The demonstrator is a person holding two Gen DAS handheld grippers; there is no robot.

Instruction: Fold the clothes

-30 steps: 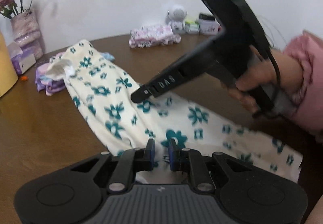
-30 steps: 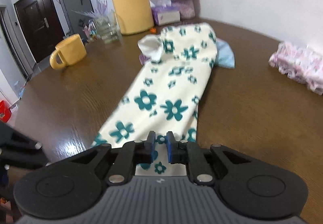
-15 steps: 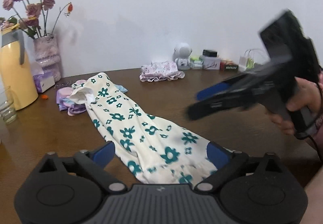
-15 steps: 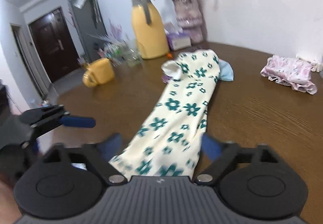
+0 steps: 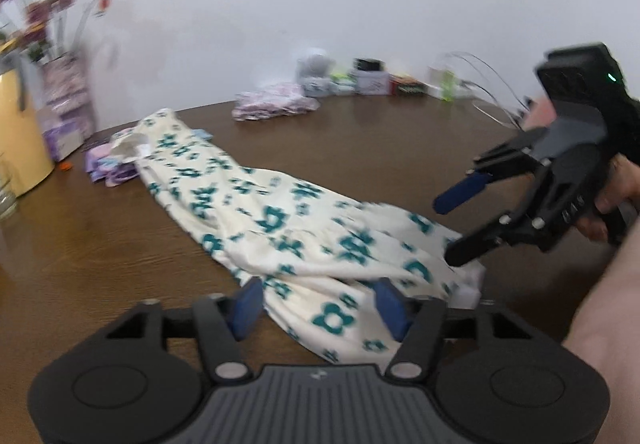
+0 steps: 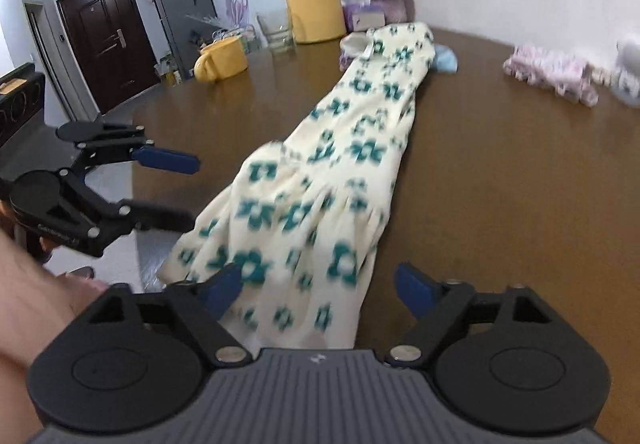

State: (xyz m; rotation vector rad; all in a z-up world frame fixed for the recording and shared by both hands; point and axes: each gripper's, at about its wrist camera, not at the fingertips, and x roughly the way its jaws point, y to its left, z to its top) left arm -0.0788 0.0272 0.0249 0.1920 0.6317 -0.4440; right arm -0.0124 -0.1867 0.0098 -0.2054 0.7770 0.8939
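Over the near hem of the floral dress (image 6: 320, 179), seemingly clear of it, both tongs (image 5: 320, 304) (image 6: 316, 288) gape wide.

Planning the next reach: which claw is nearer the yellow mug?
Left. The left claw is open on the yellow mug's side of the dress; the right claw is open over the hem.

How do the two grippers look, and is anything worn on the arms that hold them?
Both grippers, left gripper and right gripper, are matte black, with two round discs on a ribbed grey base, silver rivets and blue pads on the fingers. The left wrist view shows the right gripper with a boxy top, a green light and raised lettering too blurred to read. The forearm is bare; no sleeve shows.
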